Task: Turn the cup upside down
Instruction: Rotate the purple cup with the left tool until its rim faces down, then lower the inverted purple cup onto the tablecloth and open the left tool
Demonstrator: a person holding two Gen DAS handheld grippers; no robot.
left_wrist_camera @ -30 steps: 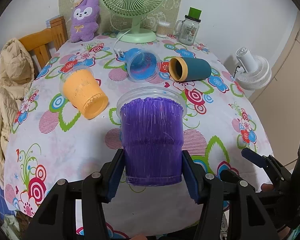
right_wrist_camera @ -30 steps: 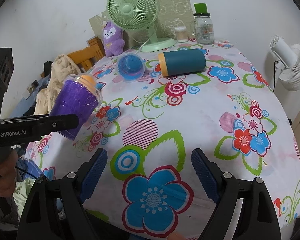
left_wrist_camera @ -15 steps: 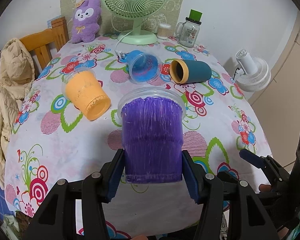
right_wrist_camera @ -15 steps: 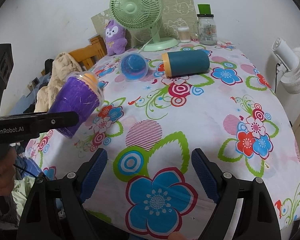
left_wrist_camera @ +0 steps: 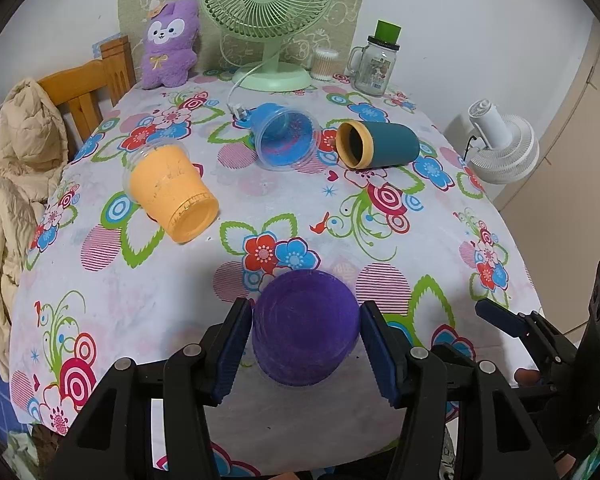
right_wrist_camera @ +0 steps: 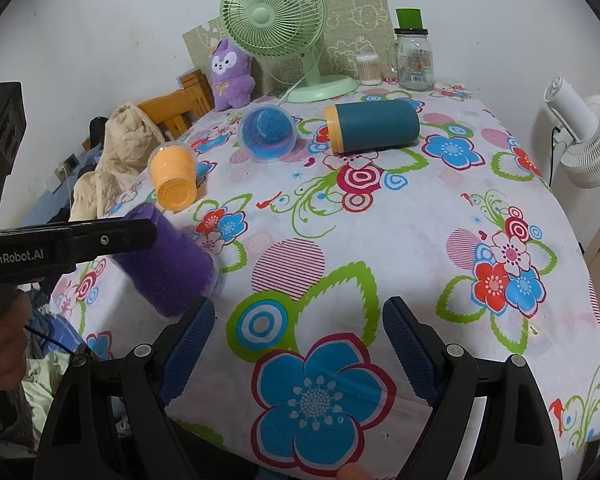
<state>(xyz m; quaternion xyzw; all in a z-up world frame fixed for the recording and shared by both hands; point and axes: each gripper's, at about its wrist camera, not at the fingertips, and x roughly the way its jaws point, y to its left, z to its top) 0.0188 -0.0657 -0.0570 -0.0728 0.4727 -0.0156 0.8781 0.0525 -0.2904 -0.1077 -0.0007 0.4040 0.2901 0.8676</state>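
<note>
My left gripper (left_wrist_camera: pixel 306 346) is shut on a purple cup (left_wrist_camera: pixel 306 326). The cup is tipped so its closed base faces the left camera and its rim points down toward the floral tablecloth. In the right wrist view the purple cup (right_wrist_camera: pixel 168 268) hangs tilted at the table's left edge, rim low and to the right, held by the left gripper (right_wrist_camera: pixel 132 240). My right gripper (right_wrist_camera: pixel 296 340) is open and empty above the near part of the table.
An orange cup (left_wrist_camera: pixel 170 192), a blue cup (left_wrist_camera: pixel 286 140) and a teal tumbler (left_wrist_camera: pixel 376 144) lie on their sides on the table (left_wrist_camera: pixel 380 240). A green fan (left_wrist_camera: pixel 266 12), a plush toy, a glass jar and a chair with a coat stand behind.
The left gripper has rotated the purple cup from rim pointing away to rim pointing down toward the table, and lowered it. The right gripper stayed nearly still and open.
</note>
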